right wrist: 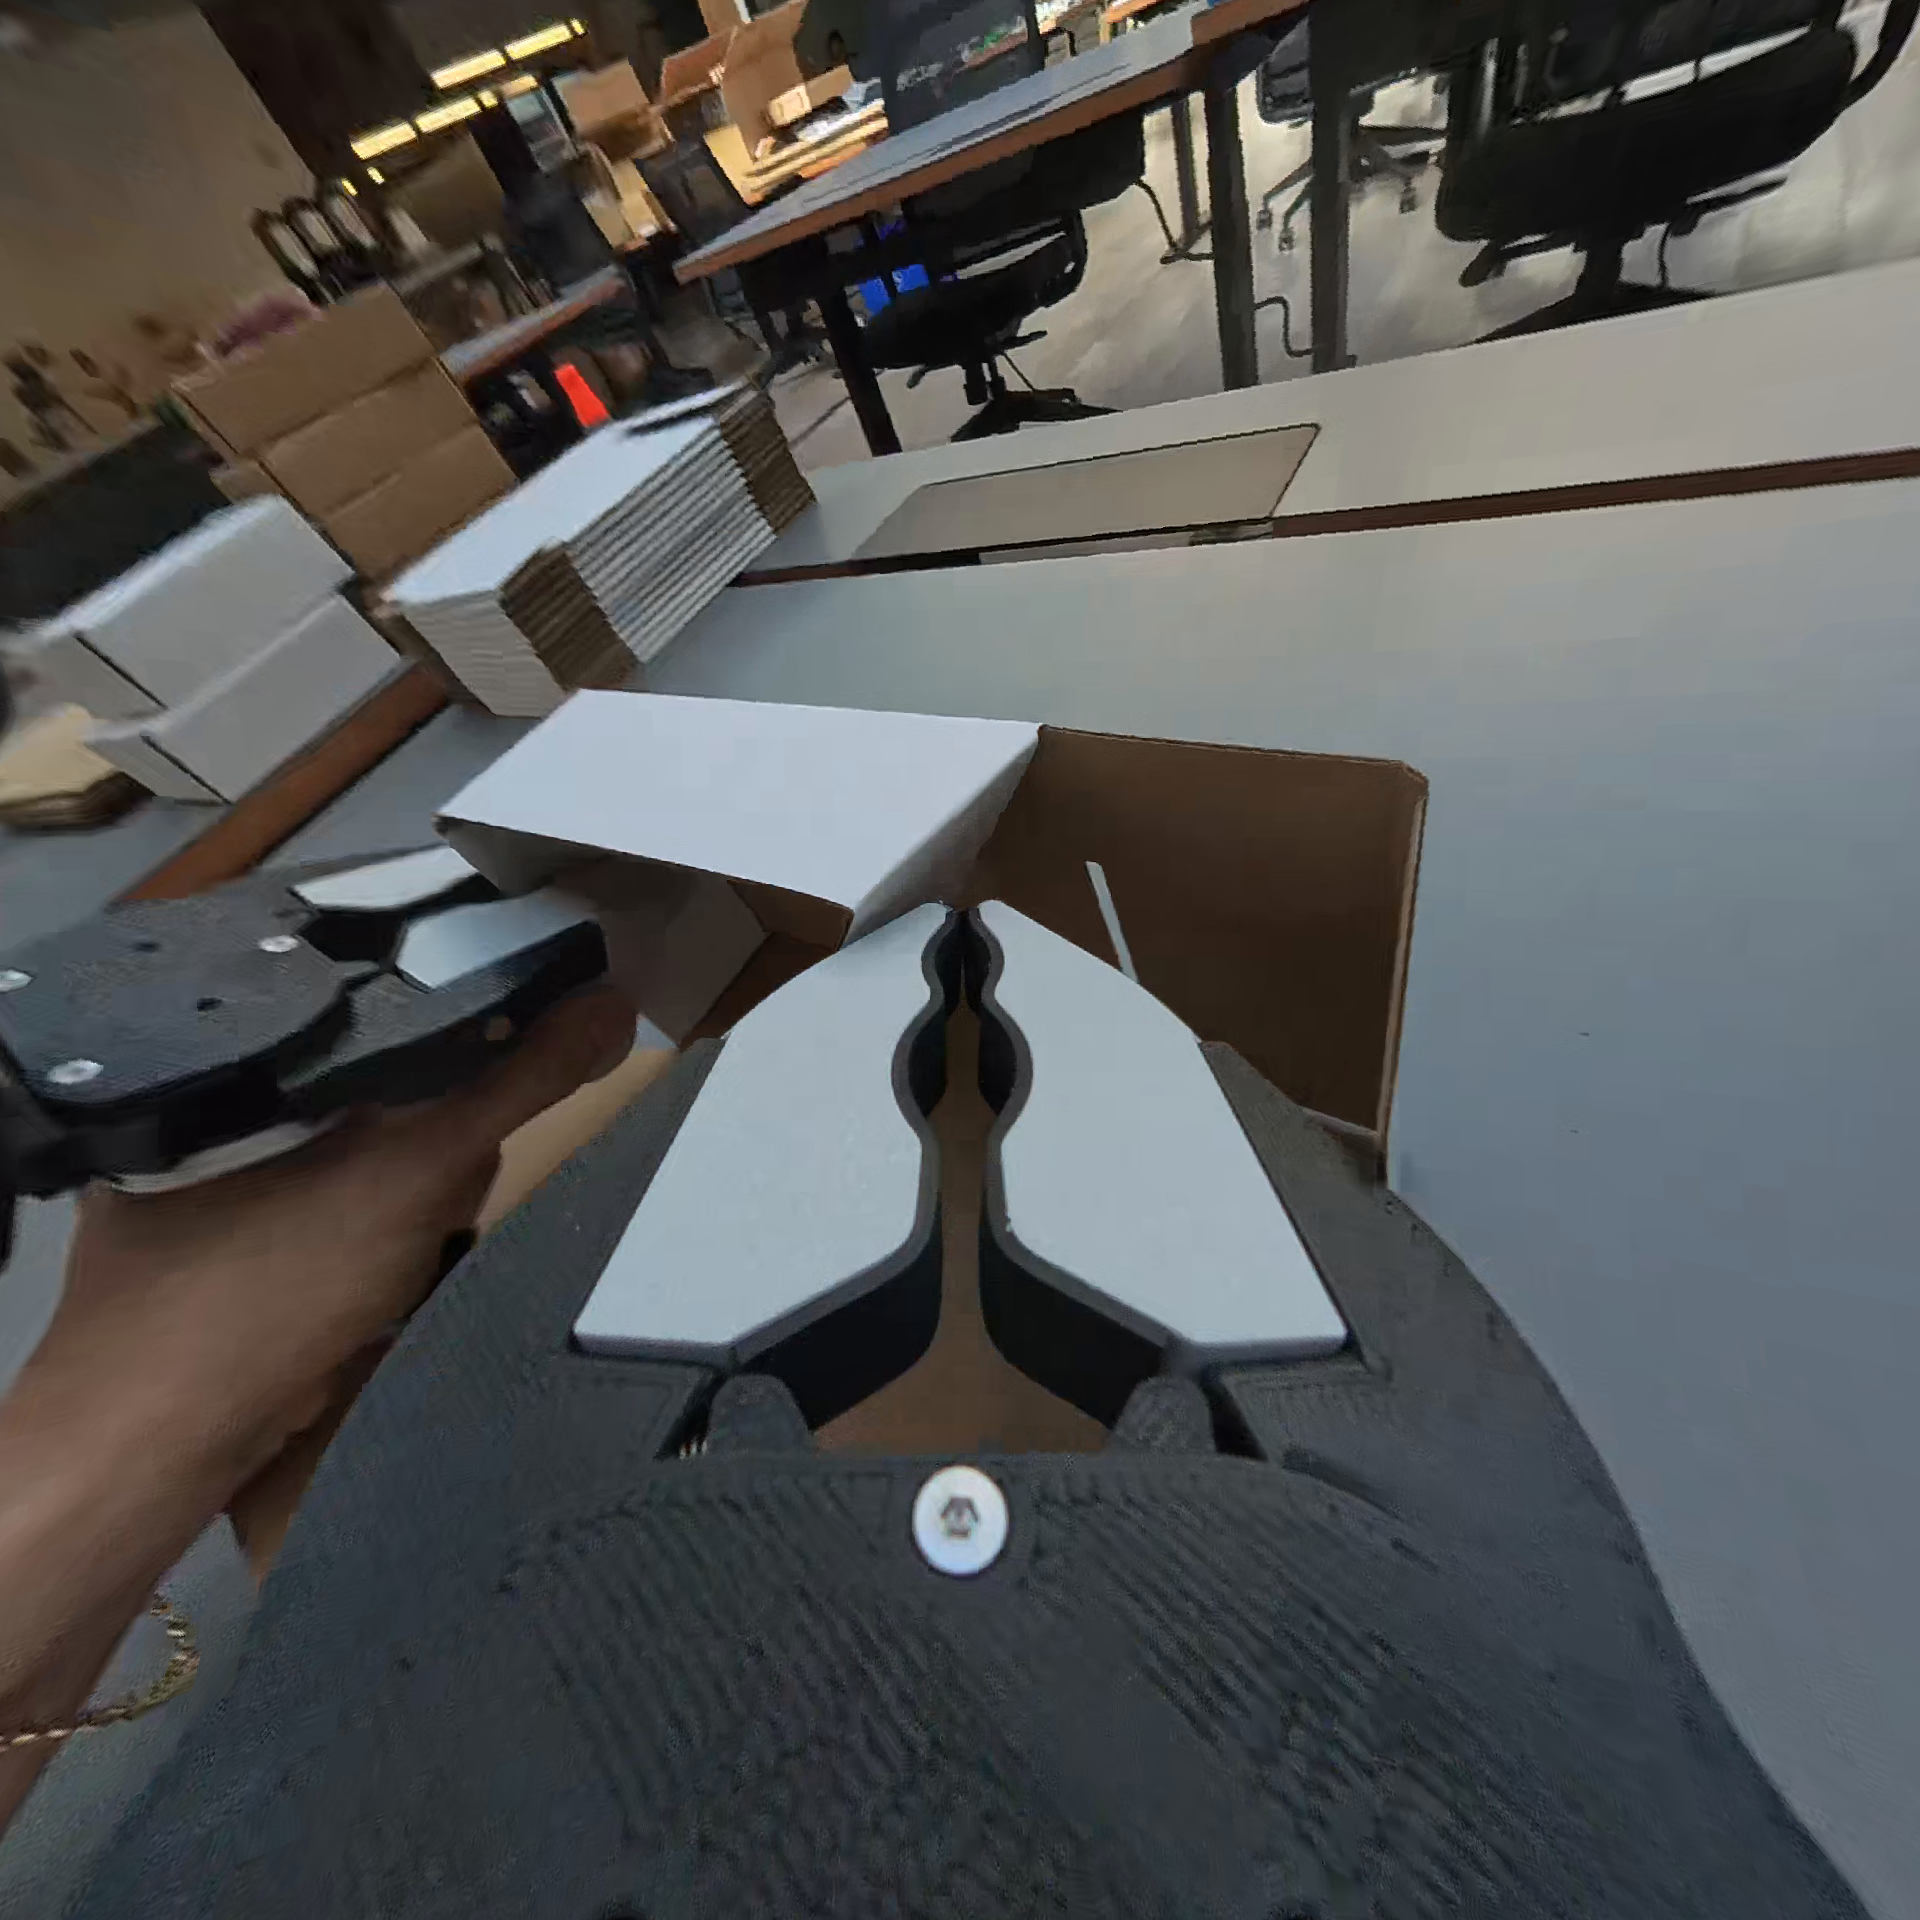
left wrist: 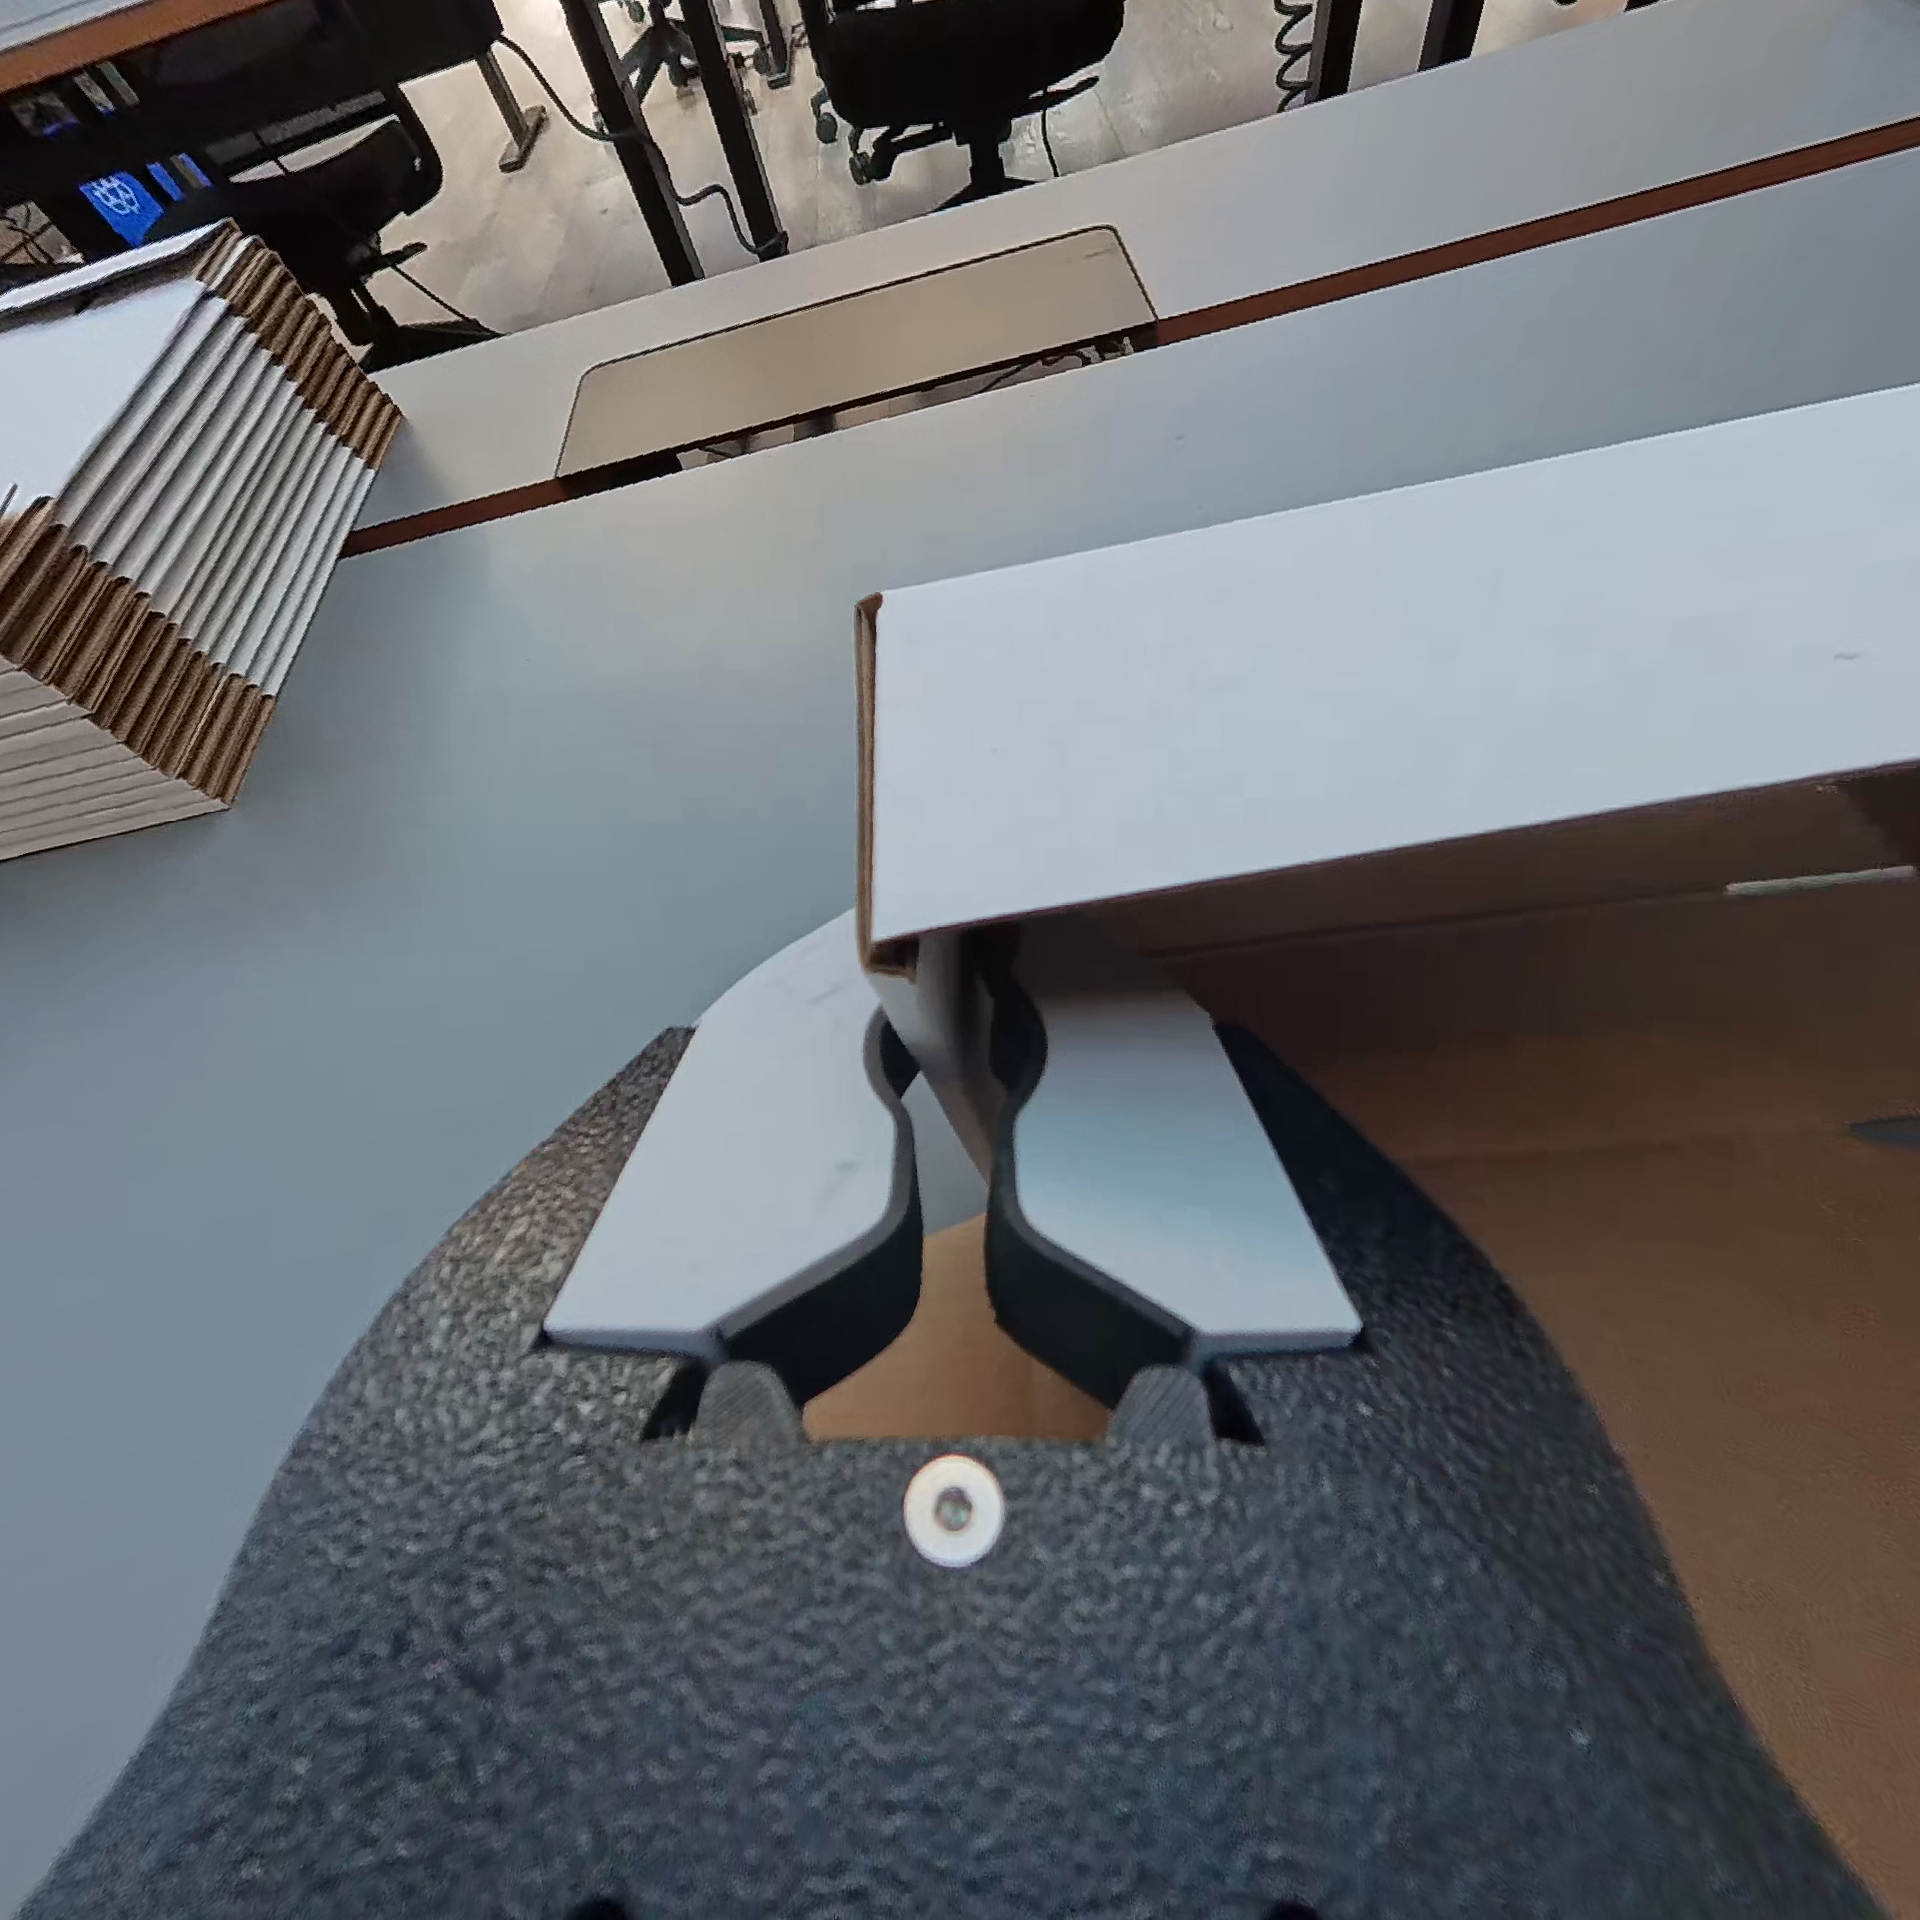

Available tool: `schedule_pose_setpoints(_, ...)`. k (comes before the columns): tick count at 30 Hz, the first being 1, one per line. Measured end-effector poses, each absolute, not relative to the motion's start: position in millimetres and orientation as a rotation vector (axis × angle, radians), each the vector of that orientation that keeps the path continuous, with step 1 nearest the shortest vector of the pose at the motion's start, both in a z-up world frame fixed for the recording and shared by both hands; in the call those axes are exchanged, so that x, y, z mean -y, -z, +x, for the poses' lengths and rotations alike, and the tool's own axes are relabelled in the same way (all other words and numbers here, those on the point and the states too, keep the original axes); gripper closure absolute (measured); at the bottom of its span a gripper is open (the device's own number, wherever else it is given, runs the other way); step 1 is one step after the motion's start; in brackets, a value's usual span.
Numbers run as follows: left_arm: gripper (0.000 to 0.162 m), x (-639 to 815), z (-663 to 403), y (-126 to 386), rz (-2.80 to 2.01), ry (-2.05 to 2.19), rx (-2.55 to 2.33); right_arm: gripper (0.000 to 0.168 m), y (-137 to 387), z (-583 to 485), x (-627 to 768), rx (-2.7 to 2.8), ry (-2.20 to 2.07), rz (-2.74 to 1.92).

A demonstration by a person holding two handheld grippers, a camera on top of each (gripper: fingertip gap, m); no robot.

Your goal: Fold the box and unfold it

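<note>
The cardboard box [left wrist: 1351,727], white outside and brown inside, lies part-folded on the grey table [left wrist: 416,935]. My left gripper [left wrist: 951,1039] is shut on a white side flap at the box's left end, under the leaning white wall. In the right wrist view the box [right wrist: 1226,894] stands open, with a white panel [right wrist: 748,790] tilted over it. My right gripper [right wrist: 961,920] is shut, with its tips at that panel's lower edge above the brown inside, and I see nothing between them. The left gripper [right wrist: 520,904] reaches in from the left, held by a hand.
A stack of flat box blanks [left wrist: 156,540] lies at the table's far left and also shows in the right wrist view [right wrist: 603,551]. Folded white boxes [right wrist: 208,644] and brown cartons [right wrist: 343,436] stand beyond. A cable cutout [left wrist: 852,343] sits in the far desk, with office chairs behind.
</note>
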State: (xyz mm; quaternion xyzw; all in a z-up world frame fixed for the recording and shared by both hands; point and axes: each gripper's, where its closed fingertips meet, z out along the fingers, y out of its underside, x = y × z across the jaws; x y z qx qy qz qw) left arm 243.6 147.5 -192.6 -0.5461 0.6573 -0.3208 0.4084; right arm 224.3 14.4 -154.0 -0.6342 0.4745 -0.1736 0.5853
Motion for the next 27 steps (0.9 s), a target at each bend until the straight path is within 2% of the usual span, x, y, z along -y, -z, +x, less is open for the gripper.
schedule_pose_setpoints(5,0.154,-147.3,242.3,192.9,-1.305,0.741,-1.675,0.168,140.0,223.1,-27.7,-1.154,-0.156,-1.069)
schedule_pose_setpoints(15,0.152,-149.2,240.6,193.4,-1.285,0.711,-1.67,0.168,121.1,224.4,-35.1,-1.112,-0.205,-0.982)
schedule_pose_setpoints(18,0.153,-148.7,241.1,193.7,-1.325,0.771,-1.676,0.168,129.3,221.5,-33.8,-1.105,-0.115,-1.093)
schedule_pose_setpoints(27,0.157,-160.7,239.8,179.7,-1.517,0.983,-1.509,0.168,164.9,207.4,37.3,-1.132,0.533,-1.559)
